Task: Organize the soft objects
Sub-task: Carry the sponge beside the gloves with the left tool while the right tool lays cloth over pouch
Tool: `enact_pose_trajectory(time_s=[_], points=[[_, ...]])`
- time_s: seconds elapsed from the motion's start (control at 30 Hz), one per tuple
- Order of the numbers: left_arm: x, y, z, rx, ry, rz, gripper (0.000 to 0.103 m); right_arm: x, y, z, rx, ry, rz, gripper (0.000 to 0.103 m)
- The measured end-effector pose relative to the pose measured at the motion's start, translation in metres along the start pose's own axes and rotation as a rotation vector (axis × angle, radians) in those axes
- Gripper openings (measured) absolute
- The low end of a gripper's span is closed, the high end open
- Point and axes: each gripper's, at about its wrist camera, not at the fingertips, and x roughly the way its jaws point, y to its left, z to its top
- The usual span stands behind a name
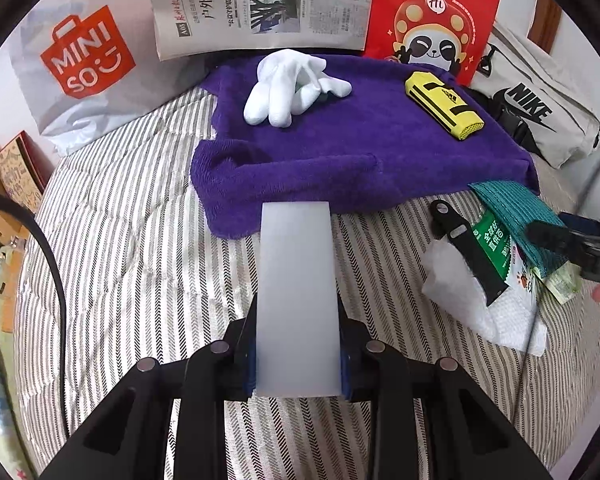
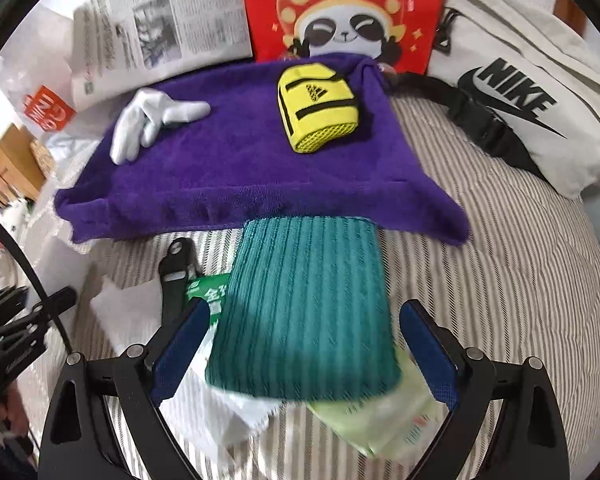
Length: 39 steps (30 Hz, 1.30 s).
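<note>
Teal ribbed cloth | long axis runs straight ahead of my right tool, spread astride it | left tool pinching translucent white slab, farther off

R gripper open over teal cloth, w/ purple towel just beyond.

"MINISO" stands on the grey plastic bag; "NIKE" on the white waist bag; "Hi" on the red panda bag; Chinese headlines fill the newspaper.
</note>
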Motion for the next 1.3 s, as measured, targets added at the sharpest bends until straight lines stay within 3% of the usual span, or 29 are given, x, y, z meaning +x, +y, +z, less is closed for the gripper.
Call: enact_pose_trajectory(time_s=[0.13,0.2,0.4,0.8,1.13,1.3], points=[[0.001,0.001,-0.002,-0.01,-0.004,-0.011,0.028,0.02,0.011,0.003,-0.035,0.045,-0.098,0.095],[0.001,0.001,-0.002,-0.012,-0.007,-0.013,0.028,0.027,0.012,0.002,-0.033,0.053,-0.106,0.095],[0.007,0.002,-0.003,-0.025,0.004,-0.013,0.029,0.027,0.003,0.0,0.007,0.013,-0.037,0.088],[0.005,0.0,-0.004,-0.03,-0.011,-0.019,0.028,-0.02,-0.005,-0.011,-0.004,-0.062,0.021,0.087],[-0.019,0.012,-0.004,-0.082,-0.046,-0.107,0.028,-0.045,-0.019,-0.017,0.023,-0.114,0.056,0.087],[-0.027,0.011,0.0,-0.078,-0.056,-0.103,0.028,-0.048,-0.021,-0.019,0.024,-0.119,0.068,0.087]])
